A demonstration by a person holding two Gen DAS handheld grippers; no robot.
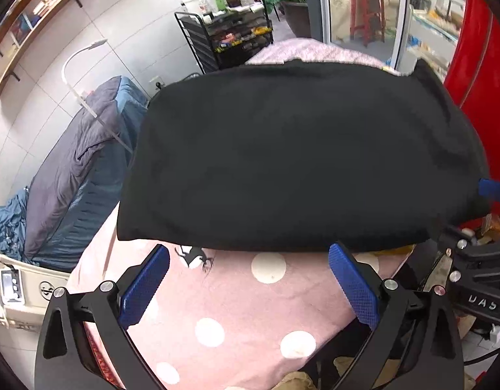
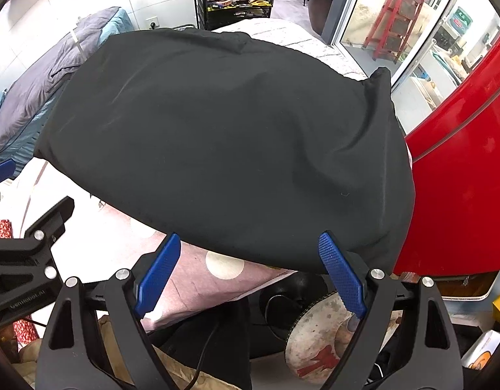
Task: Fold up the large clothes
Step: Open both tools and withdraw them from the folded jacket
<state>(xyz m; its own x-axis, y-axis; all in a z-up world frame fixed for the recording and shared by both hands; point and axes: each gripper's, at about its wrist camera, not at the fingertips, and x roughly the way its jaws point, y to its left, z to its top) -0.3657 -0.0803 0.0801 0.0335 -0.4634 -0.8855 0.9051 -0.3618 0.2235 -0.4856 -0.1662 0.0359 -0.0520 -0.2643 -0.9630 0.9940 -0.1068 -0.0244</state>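
Observation:
A black garment [image 1: 298,152] lies folded flat on a pink sheet with white dots [image 1: 237,312]. My left gripper [image 1: 250,253] is open and empty, its blue pads [image 1: 144,284] just short of the garment's near edge. In the right wrist view the same black garment [image 2: 224,136] fills the middle. My right gripper [image 2: 250,243] is open and empty, its blue pads [image 2: 342,274] at the garment's near edge. Nothing is held in either one. The right gripper's body shows at the right edge of the left wrist view [image 1: 477,276].
A bed with grey and blue bedding [image 1: 74,169] stands to the left. A black wire cart [image 1: 230,39] stands behind. A red appliance [image 2: 461,178] is close on the right. A round drum-like object [image 2: 318,338] and cables lie below the sheet's edge.

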